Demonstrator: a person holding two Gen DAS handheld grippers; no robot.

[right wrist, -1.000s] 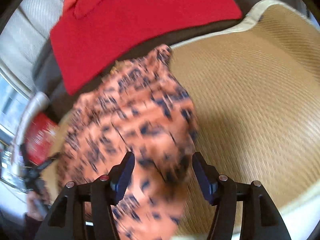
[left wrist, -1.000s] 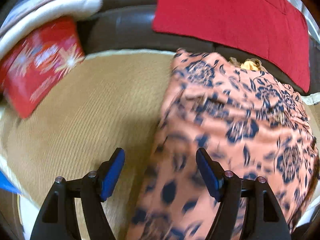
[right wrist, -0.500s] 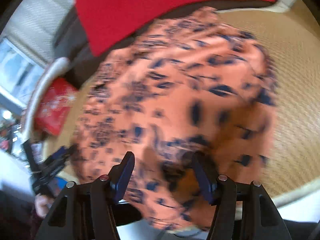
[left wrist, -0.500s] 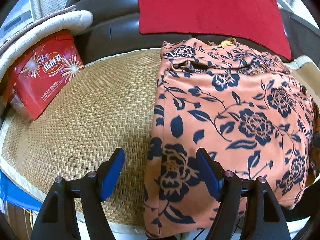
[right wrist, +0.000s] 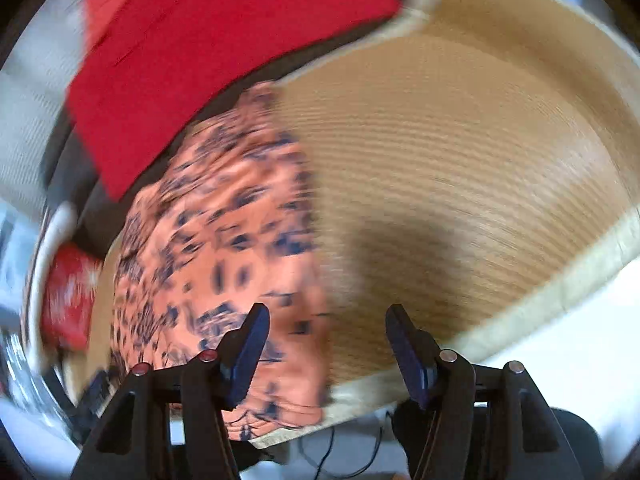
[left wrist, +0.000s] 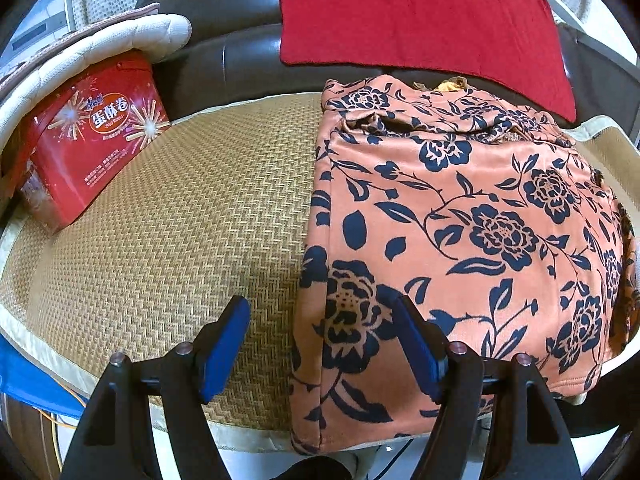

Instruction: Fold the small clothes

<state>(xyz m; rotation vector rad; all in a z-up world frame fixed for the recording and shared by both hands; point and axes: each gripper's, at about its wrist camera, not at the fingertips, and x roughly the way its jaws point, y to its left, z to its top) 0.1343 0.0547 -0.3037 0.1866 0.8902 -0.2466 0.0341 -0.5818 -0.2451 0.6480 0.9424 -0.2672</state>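
Note:
An orange garment (left wrist: 460, 216) with a dark blue flower print lies folded on the woven straw mat (left wrist: 168, 232); its near hem hangs over the mat's front edge. My left gripper (left wrist: 320, 340) stands open above the garment's front left corner, and the cloth's left edge runs between its blue pads (left wrist: 224, 340) without touching them. The right wrist view is blurred. There the garment (right wrist: 224, 240) lies to the left, and my right gripper (right wrist: 326, 344) hovers over its right edge. Its jaws are opening, with nothing pressed between them.
A red snack box (left wrist: 88, 144) leans at the mat's far left under a white cushion (left wrist: 100, 52). A red cloth (left wrist: 420, 12) hangs over the dark sofa back (left wrist: 240, 60) behind. Bare mat (right wrist: 460, 168) stretches right of the garment. Cables lie below the front edge.
The left view pulled back and sharpened, so the garment's front left corner now sits between the fingers. The right gripper swept over the garment and back to its right edge.

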